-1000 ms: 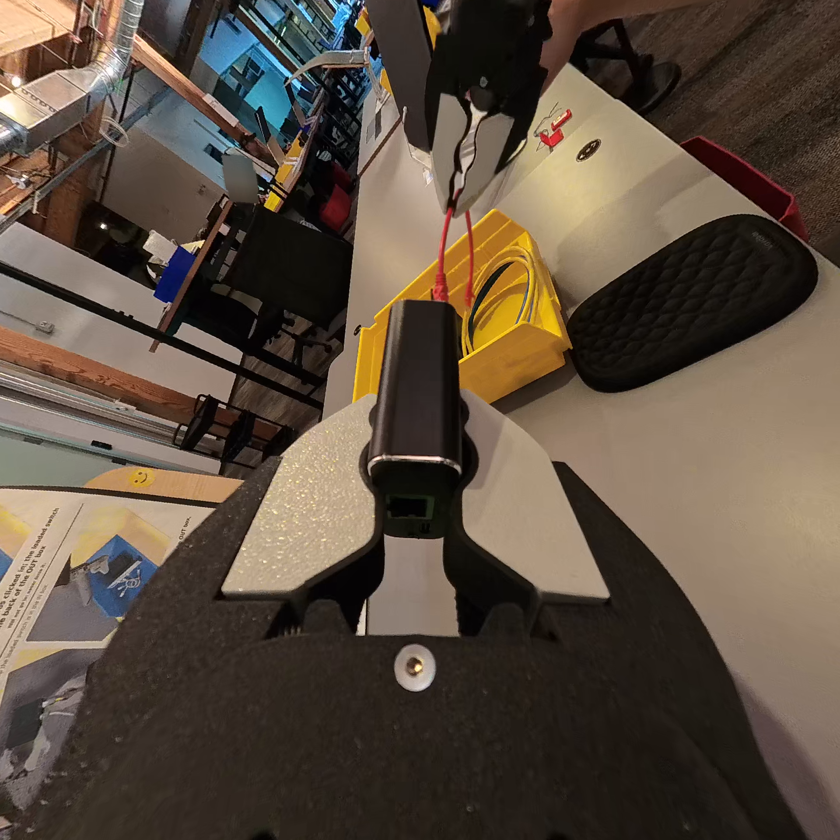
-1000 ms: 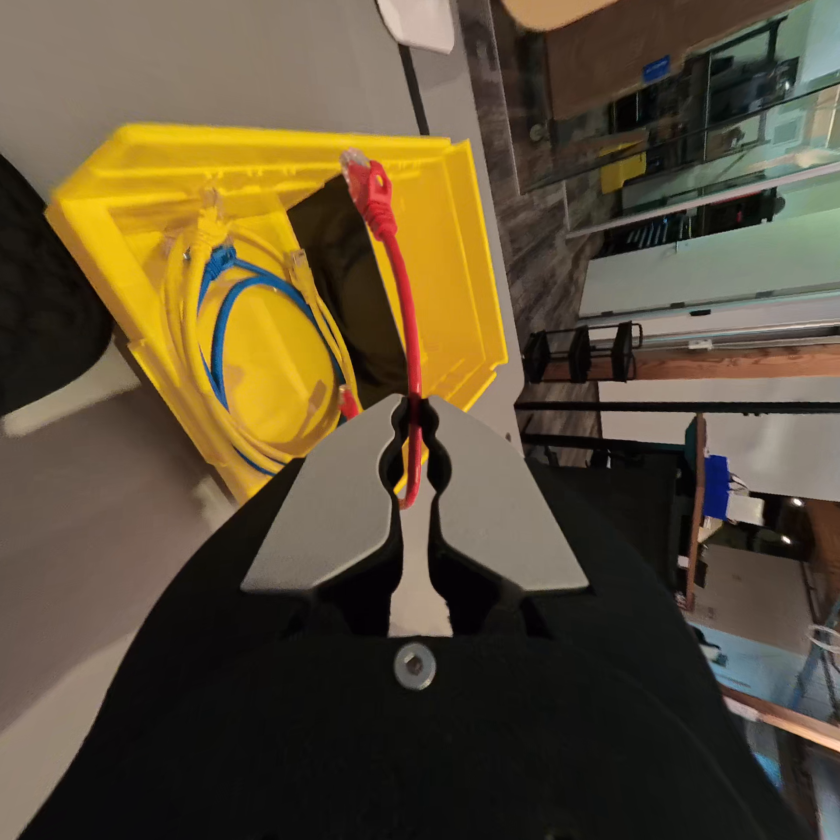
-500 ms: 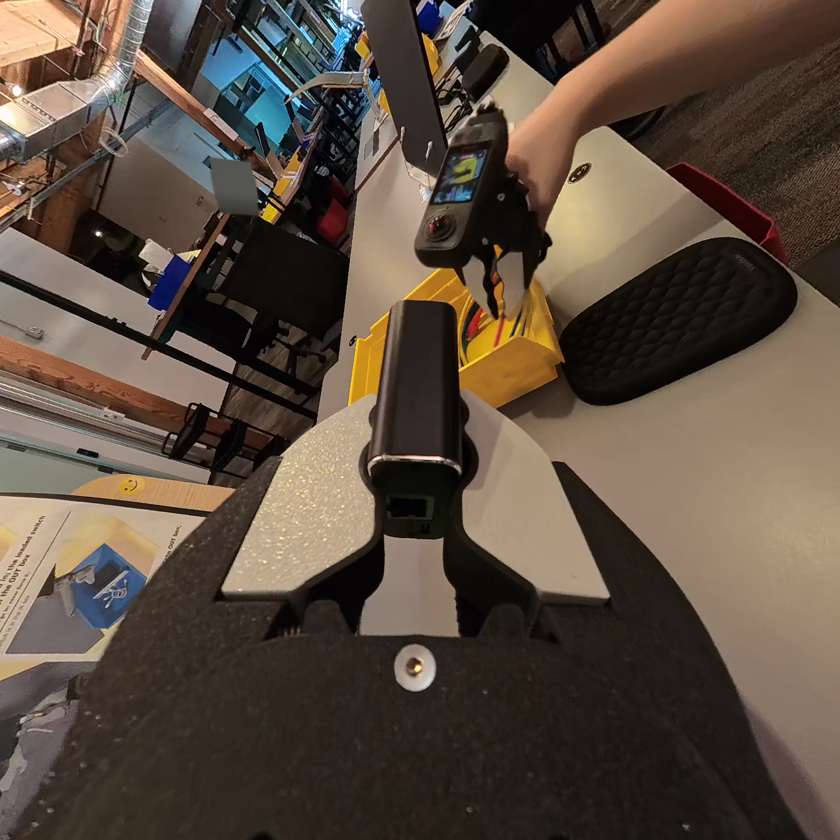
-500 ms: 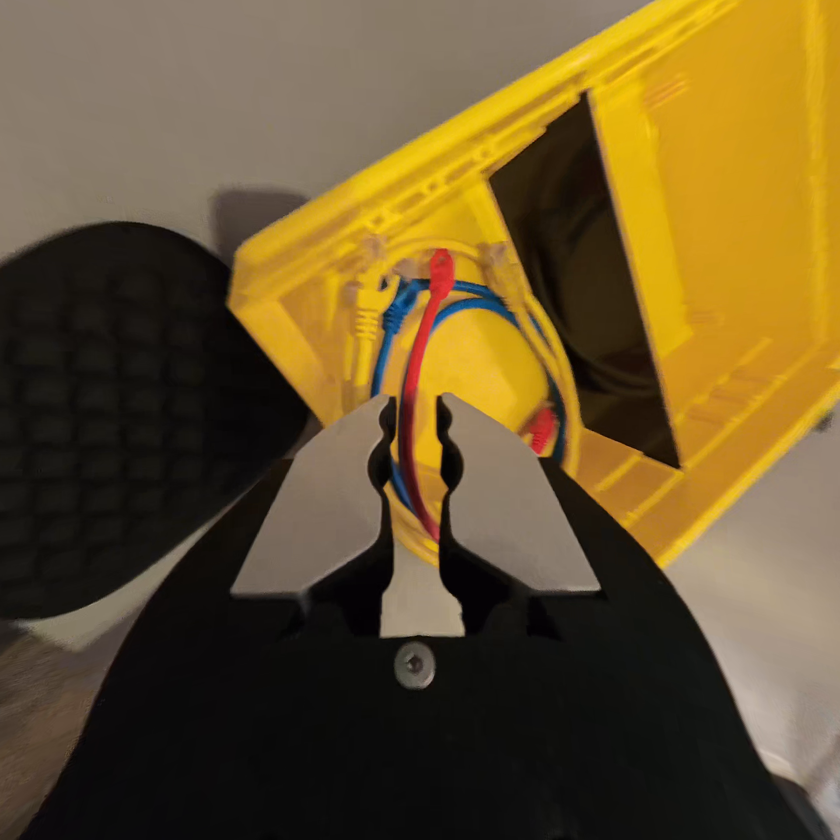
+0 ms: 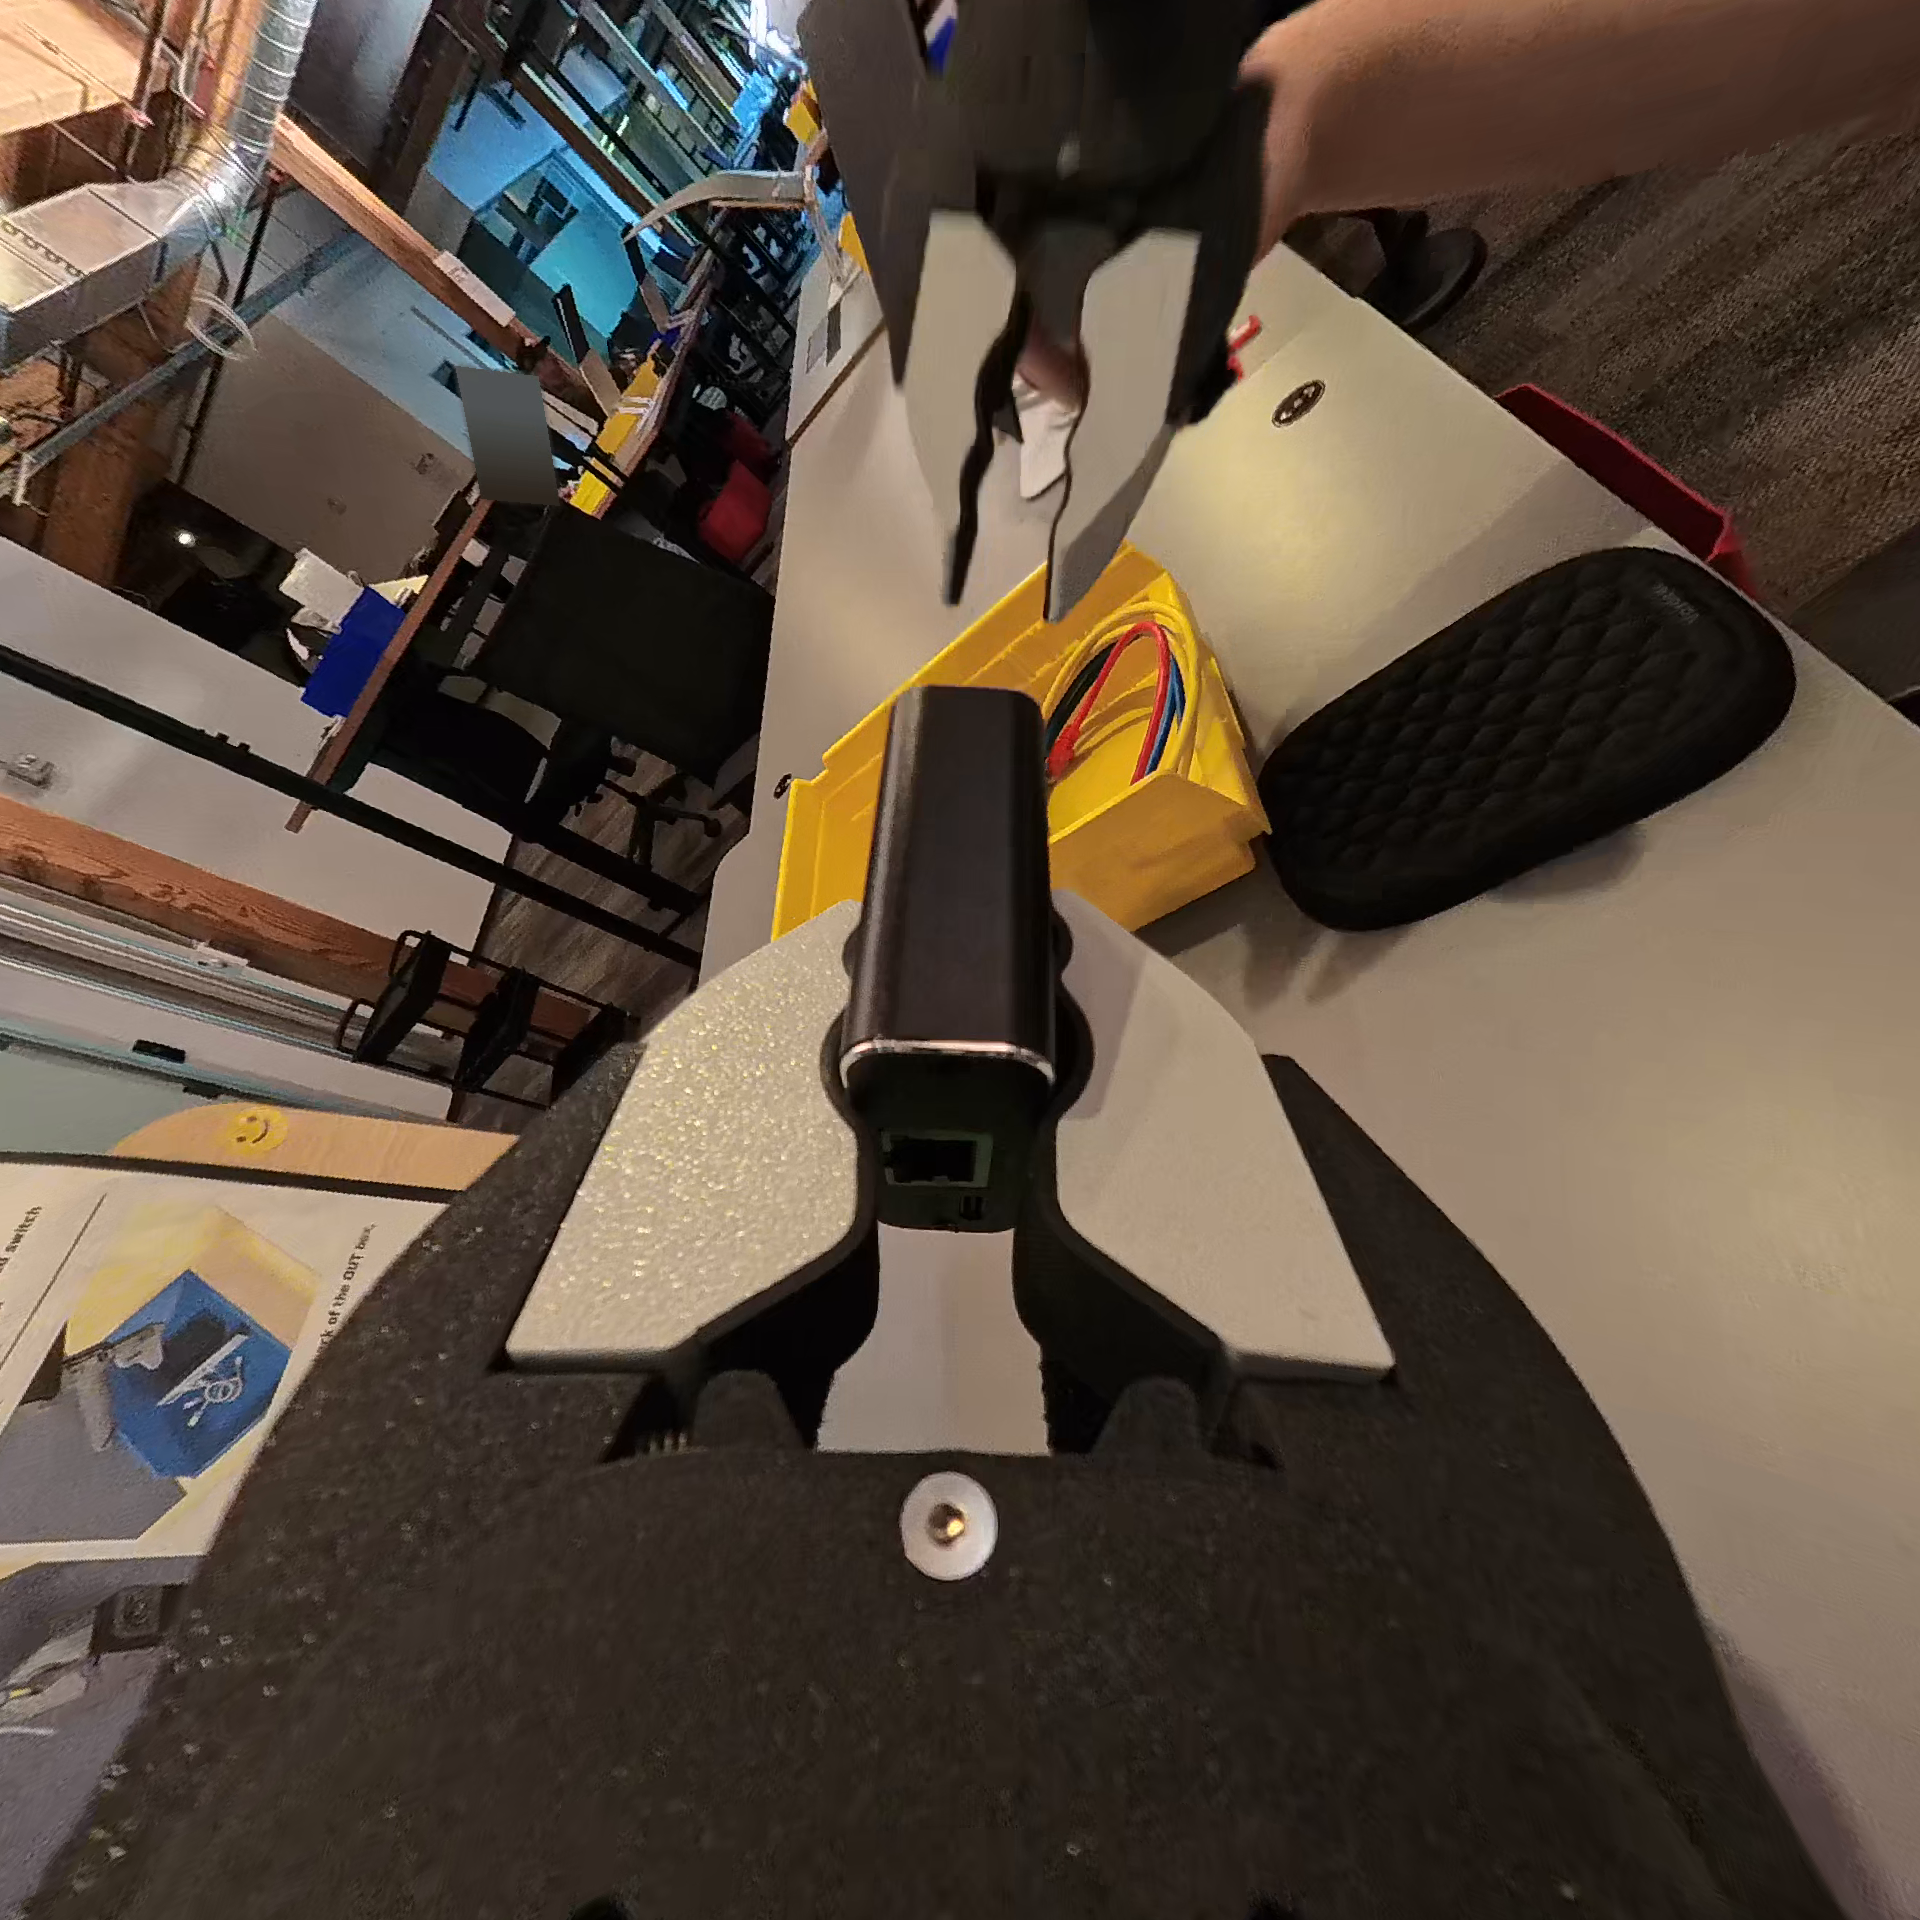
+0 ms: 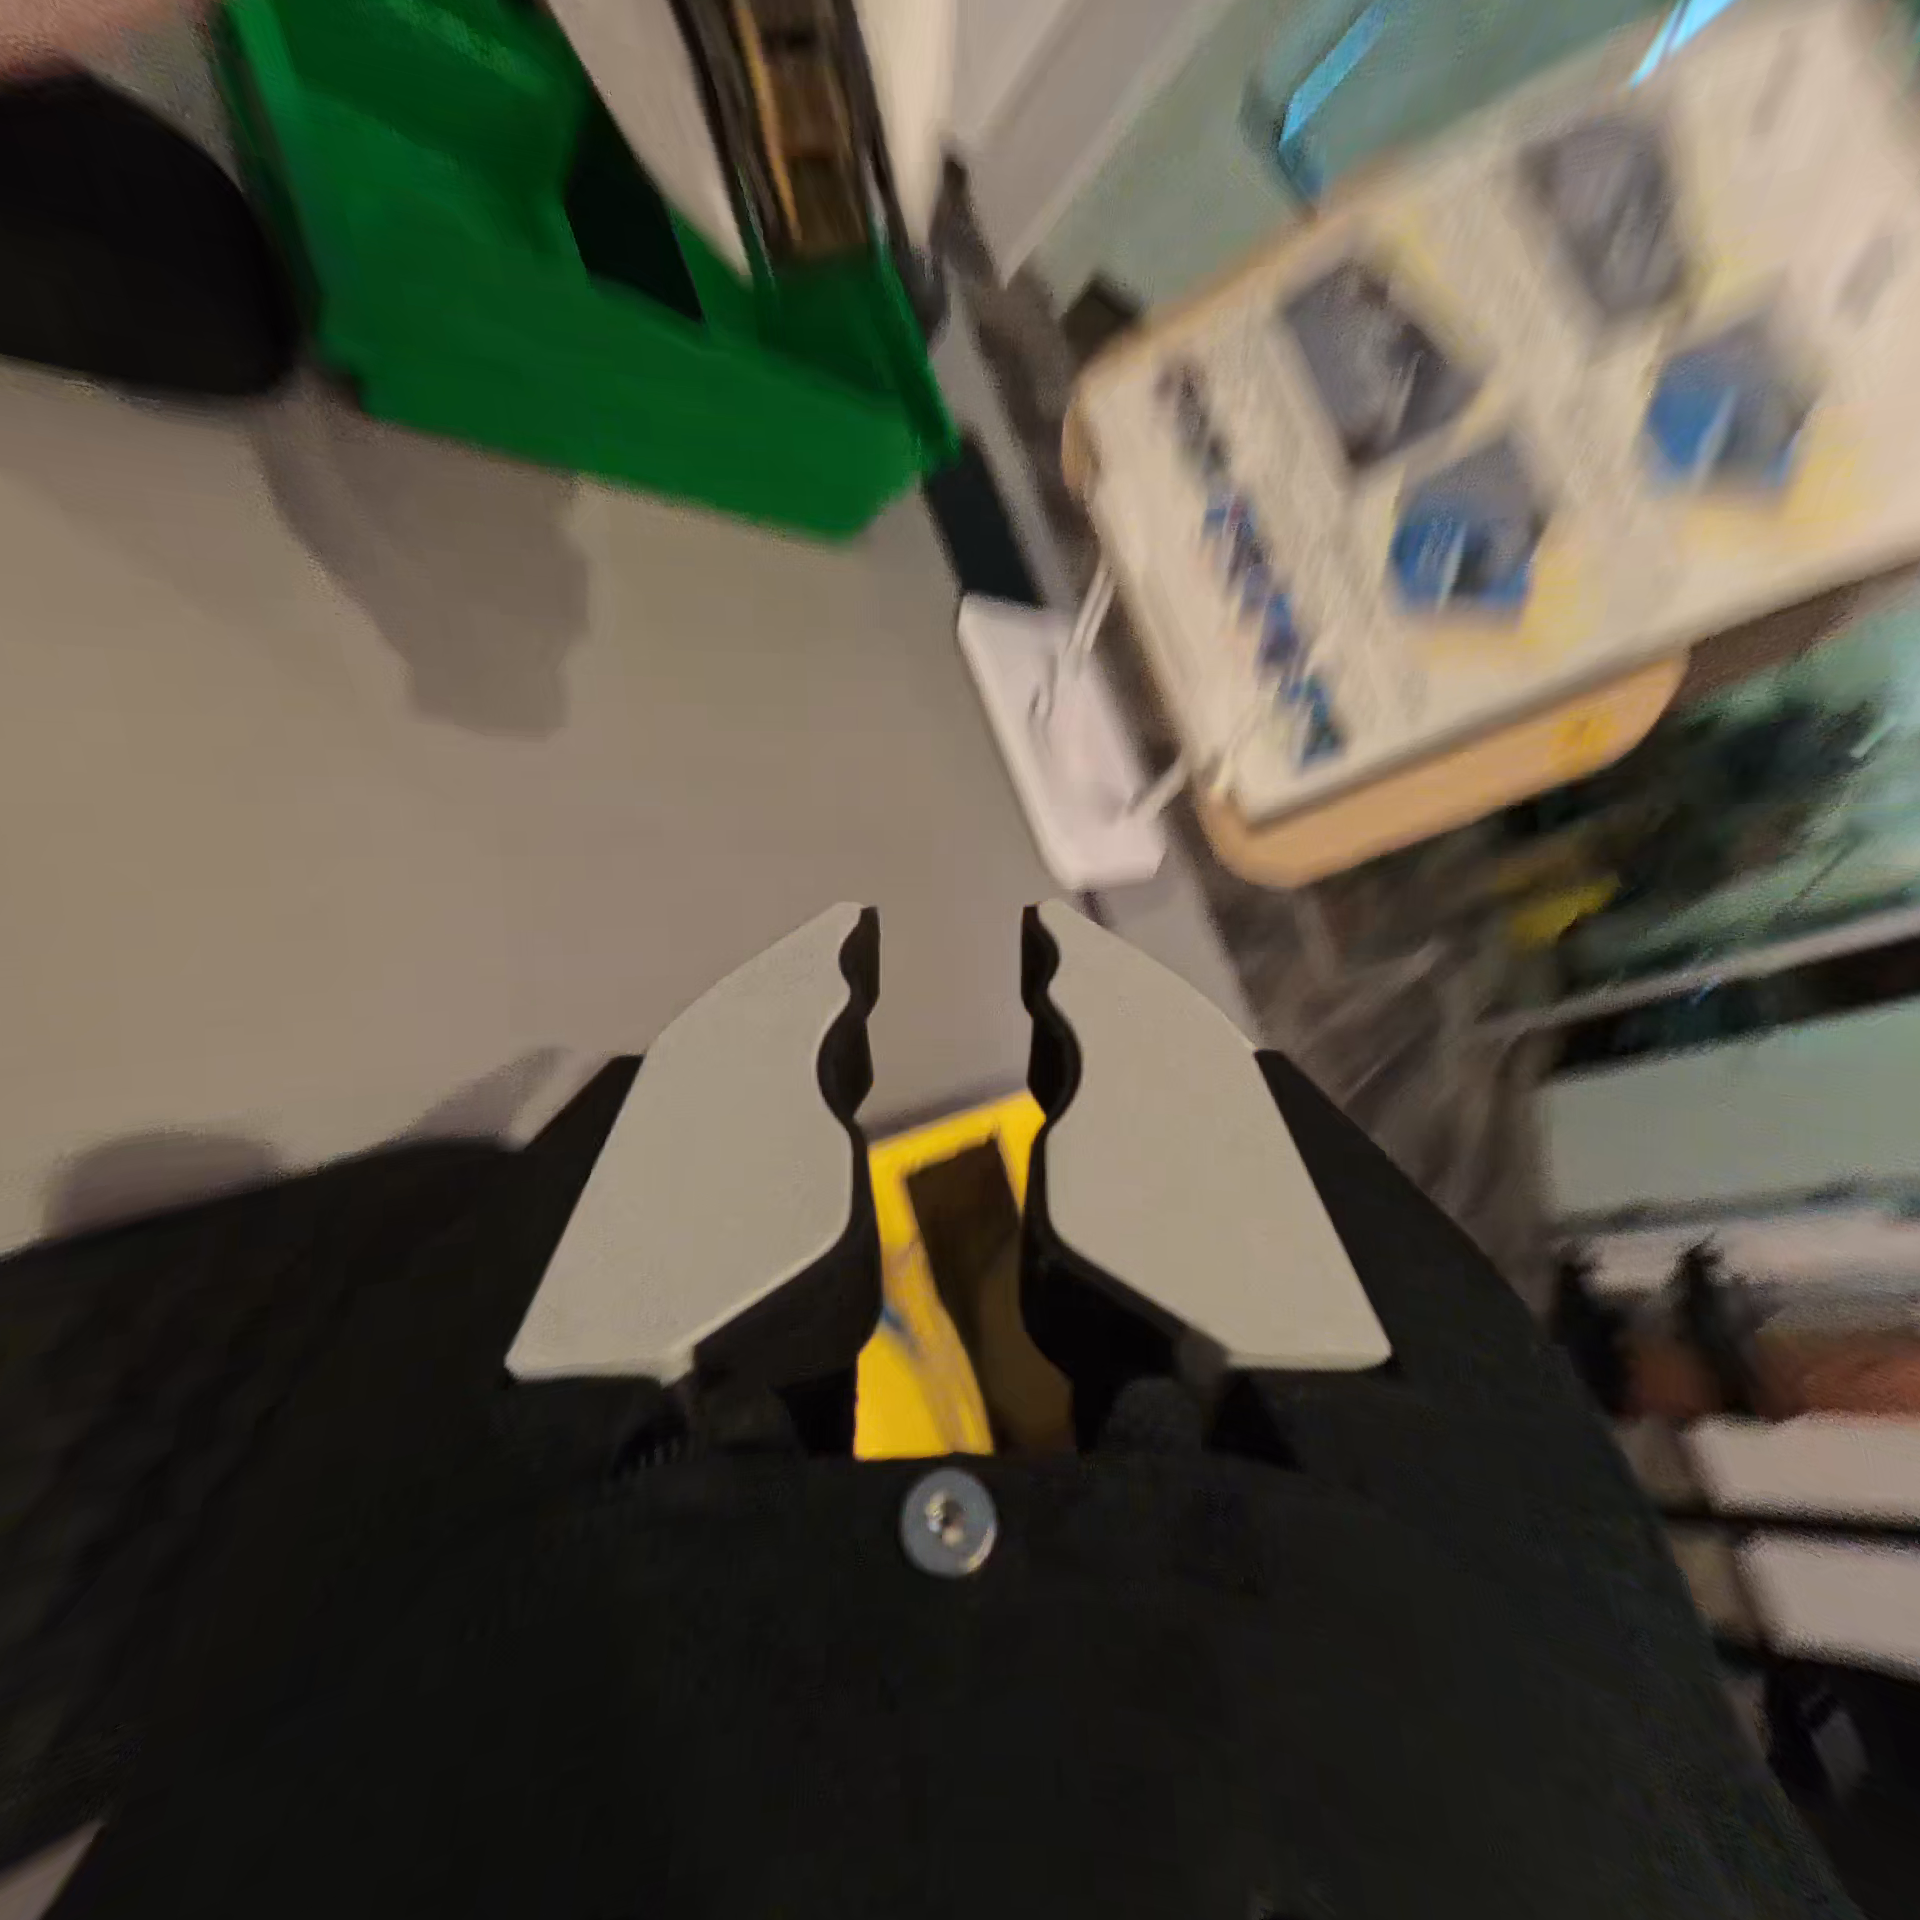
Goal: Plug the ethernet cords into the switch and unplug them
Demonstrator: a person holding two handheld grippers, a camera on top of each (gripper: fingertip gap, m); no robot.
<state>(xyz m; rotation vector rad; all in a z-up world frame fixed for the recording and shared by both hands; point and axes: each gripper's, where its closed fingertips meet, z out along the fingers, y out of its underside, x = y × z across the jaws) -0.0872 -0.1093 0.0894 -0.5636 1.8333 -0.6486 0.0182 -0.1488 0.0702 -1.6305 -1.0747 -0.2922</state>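
My left gripper (image 5: 951, 997) is shut on the black switch (image 5: 951, 883), which stands up between the pads with one port facing the camera. Behind it a yellow bin (image 5: 1132, 800) holds the red ethernet cord (image 5: 1112, 686) with yellow and blue cords. My right gripper (image 5: 1003, 592) hangs above the bin in the left wrist view, open and empty. In the blurred right wrist view my right gripper (image 6: 951, 925) is open with only grey table between its pads, and the yellow bin (image 6: 914, 1351) shows low between the fingers.
A black quilted pad (image 5: 1517, 738) lies right of the bin. A red bin (image 5: 1621, 478) sits at the table's far right edge. A green bin (image 6: 582, 312) and an instruction sheet on a board (image 6: 1507, 468) show in the right wrist view. A hand (image 5: 1403, 114) holds the right gripper. There is about 12 centimeters between the tips of the two grippers.
My right gripper opened and let go of the red cord, which now lies in the yellow bin. It then rose and swung away from the bin. The left gripper kept still.
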